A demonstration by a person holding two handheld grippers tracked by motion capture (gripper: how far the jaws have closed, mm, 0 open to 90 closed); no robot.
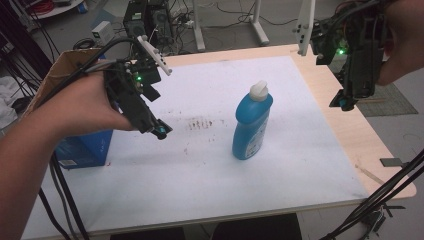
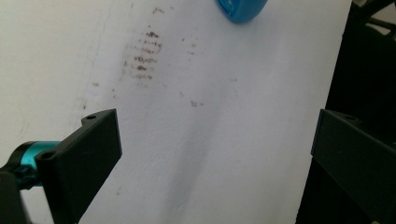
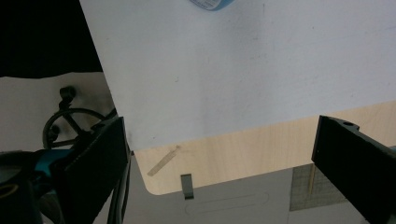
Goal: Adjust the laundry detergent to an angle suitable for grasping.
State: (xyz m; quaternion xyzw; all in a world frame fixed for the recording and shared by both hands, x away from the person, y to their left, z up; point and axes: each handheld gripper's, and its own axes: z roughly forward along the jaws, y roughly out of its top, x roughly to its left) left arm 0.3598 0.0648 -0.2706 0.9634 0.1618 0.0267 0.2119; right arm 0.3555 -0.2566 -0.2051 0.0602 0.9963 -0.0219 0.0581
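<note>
Blue cleaner bottle [image 1: 251,125] upright mid-worktop [image 1: 200,175] on the white sheet, left tongs [image 2: 212,154] wide open and empty over brown stains [image 1: 200,123] beside it, right tongs [image 3: 219,158] wide open, empty, raised past the right edge

A lab or workshop: computer towers [image 1: 145,20] and tangled cables [image 1: 210,12] crowd the grey floor beyond the wooden tabletop [image 1: 350,135].
</note>
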